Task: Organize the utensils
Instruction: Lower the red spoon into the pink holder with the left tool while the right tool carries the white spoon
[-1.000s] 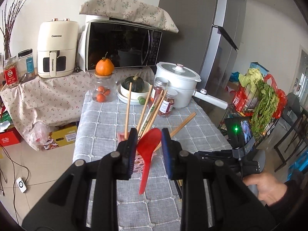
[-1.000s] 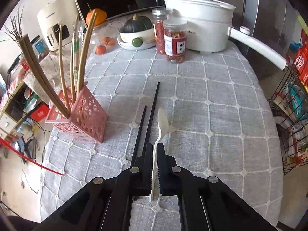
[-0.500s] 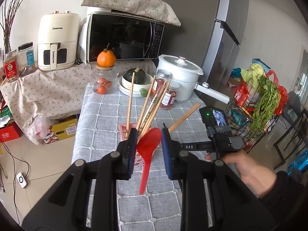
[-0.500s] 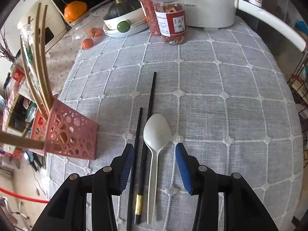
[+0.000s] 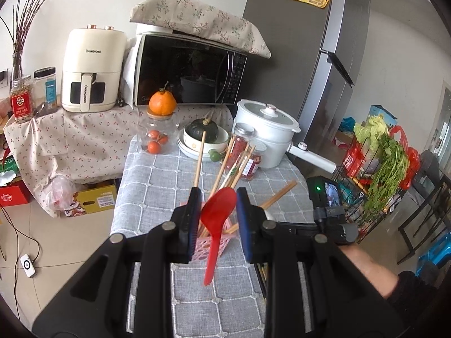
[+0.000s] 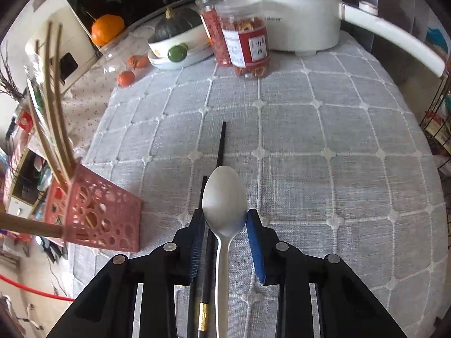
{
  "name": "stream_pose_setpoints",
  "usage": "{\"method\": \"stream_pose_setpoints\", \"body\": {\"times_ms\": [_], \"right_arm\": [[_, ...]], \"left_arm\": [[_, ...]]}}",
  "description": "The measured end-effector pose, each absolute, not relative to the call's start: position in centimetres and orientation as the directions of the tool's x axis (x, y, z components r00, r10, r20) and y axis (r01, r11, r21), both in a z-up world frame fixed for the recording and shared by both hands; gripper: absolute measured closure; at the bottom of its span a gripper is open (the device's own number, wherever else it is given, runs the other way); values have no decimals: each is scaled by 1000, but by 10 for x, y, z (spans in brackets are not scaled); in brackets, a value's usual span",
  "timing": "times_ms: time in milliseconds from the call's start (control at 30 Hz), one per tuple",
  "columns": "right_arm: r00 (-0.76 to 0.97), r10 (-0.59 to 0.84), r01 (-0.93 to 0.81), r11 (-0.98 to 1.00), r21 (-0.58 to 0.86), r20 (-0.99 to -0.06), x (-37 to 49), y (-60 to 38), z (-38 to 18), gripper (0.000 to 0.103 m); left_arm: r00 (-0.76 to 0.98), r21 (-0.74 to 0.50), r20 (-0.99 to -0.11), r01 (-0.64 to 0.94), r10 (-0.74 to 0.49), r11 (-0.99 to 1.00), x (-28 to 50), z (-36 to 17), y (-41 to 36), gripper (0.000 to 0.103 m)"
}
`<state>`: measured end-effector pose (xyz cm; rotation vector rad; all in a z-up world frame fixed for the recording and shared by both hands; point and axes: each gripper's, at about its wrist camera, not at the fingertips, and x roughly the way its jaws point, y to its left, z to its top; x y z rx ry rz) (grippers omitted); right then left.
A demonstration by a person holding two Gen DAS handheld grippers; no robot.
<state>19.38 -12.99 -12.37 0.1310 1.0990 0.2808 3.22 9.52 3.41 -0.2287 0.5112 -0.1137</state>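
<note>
Surface: grey quilted tablecloth (image 6: 338, 129) on a small kitchen table; microwave (image 5: 188, 70) and white air fryer (image 5: 93, 70) behind, white lidded pot (image 5: 265, 129) and two red-filled jars (image 6: 248, 45) at the far edge.
Holder: pink perforated plastic utensil basket (image 6: 95, 214), left of centre in the right wrist view, already carrying wooden chopsticks (image 6: 53, 84) that lean outward.
Left gripper (image 5: 215, 217): narrow, clamped on the bowl of a red plastic spoon (image 5: 217, 219); handle hangs down, basket just behind and below it.
Right gripper (image 6: 225, 233): jaws closing either side of a pale plastic spoon (image 6: 224, 205) lying flat on the cloth; pads flank the lower bowl and neck, not visibly pressing yet.
Neighbours: two black chopsticks (image 6: 220, 146) lie touching or just beside the pale spoon's left edge; one runs under the left pad.
Handling: spoon looks light, stiff, smooth, so likely slippery; curved bowl is a poor seat for flat pads.
Grip point: neck or upper handle looks the better bet, narrow and straight-sided.
Risk: left pad may drag or pinch a black chopstick along with it; thin flat handle may pivot in the grip.
</note>
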Motion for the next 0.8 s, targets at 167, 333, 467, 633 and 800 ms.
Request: {"method": "stream_pose_setpoints", "body": {"times_ms": [167, 333, 467, 633, 800], "right_arm": [[540, 316, -183, 949, 258, -780, 172, -146, -80, 72], [619, 333, -205, 943, 262, -711, 151, -153, -51, 72], [659, 337, -211, 941, 265, -672, 144, -159, -36, 72], [712, 318, -210, 947, 242, -626, 136, -162, -24, 72], [747, 332, -222, 941, 253, -576, 126, -162, -11, 72]], "left_arm": [[925, -216, -365, 27, -107, 976, 38, 51, 93, 76], [954, -164, -293, 21, -69, 986, 52, 51, 82, 76], [943, -146, -326, 23, -70, 989, 71, 35, 75, 76], [902, -145, -426, 7, -69, 989, 95, 10, 73, 76], [861, -163, -503, -4, -79, 987, 103, -2, 69, 70]]}}
